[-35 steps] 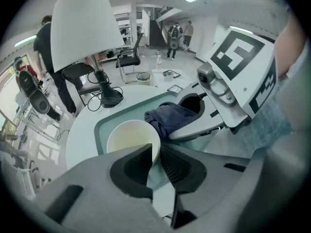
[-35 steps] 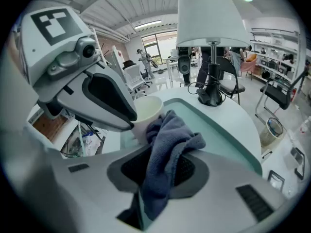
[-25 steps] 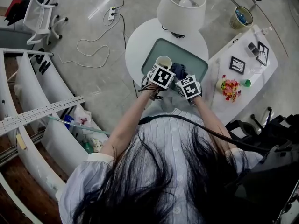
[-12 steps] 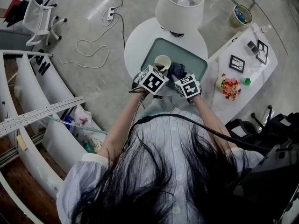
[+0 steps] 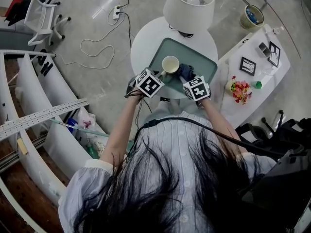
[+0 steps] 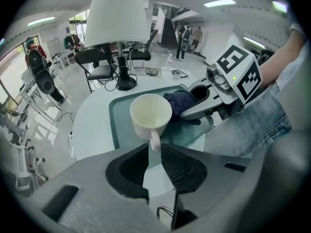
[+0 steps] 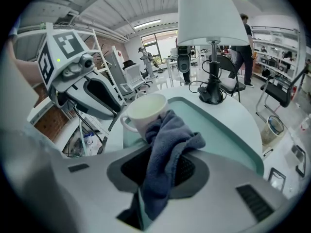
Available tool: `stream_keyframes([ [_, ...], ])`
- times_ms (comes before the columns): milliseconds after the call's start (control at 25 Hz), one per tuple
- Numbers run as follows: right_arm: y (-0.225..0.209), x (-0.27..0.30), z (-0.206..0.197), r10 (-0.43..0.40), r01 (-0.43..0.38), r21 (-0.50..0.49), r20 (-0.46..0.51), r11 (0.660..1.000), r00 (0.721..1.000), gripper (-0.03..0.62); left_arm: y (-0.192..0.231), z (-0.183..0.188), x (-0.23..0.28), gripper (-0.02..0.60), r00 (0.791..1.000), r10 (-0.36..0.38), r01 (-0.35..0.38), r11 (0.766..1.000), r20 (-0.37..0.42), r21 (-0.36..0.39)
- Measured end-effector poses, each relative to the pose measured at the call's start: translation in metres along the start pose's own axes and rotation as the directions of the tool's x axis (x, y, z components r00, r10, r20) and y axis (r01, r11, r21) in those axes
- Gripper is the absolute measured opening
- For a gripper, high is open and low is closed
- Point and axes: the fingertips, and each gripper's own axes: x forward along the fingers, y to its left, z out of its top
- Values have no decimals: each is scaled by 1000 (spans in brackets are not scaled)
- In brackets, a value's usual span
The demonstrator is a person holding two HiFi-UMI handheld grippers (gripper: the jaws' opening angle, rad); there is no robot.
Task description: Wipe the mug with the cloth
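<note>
The mug (image 6: 150,114) stands upright near the edge of the green tray (image 5: 200,58) on the round white counter (image 5: 146,40), with its mouth open upward and its handle (image 6: 154,141) pointing at the left hand-held gripper (image 6: 153,152). That gripper's jaws are apart, and bare counter shows through the gap between them. The handle sits just at their tips and does not look clamped. The right hand-held gripper (image 7: 165,152) is closed on the dark blue cloth (image 7: 172,130). The cloth bunches up out of the jaws and spills forward until its front fold touches the side of the mug opposite the handle. A white-shaded lamp (image 5: 189,6) stands at the far side of the counter, well clear of the work. The mug looks like glazed ceramic, so it is probably stiff, smooth and fairly light when empty. A push from the cloth would likely slide or tip it on the tray unless it is braced. The handle is the natural place to hold it, since the loop gives the jaws something to close around, whereas the rounded wall would slip. The cloth is soft and limp and will only press where the jaws back it, so the pinched bunch should lead the stroke rather than the loose tail. Wiping appears to be barely under way. A firm hold on the handle seems needed before the cloth can rub with any pressure.
</note>
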Motion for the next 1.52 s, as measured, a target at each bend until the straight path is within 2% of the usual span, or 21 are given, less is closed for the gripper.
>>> stream_keyframes([
  [280,0,0,0,-3,3,0,-7,1000,1000,94,-8,-9,17,67,999,-32,32,999,-10,-39],
  [400,-1,0,-1,-2,2,-1,-9,1000,1000,94,-7,-8,23,67,1000,-20,20,998,-9,-51],
  [640,-1,-1,-2,-6,6,-7,-14,1000,1000,94,-13,-7,24,66,1000,-18,18,1000,-20,5],
  [960,2,-1,-4,-11,11,-9,-22,1000,1000,94,-31,0,29,66,999,-39,39,999,5,-19],
  [1240,1,-2,-4,-20,20,-3,-18,1000,1000,94,-38,8,35,66,999,-35,36,995,15,-94],
  [1520,10,-5,-8,-11,11,-17,-26,1000,1000,94,-41,11,34,66,999,-28,32,990,29,-136],
])
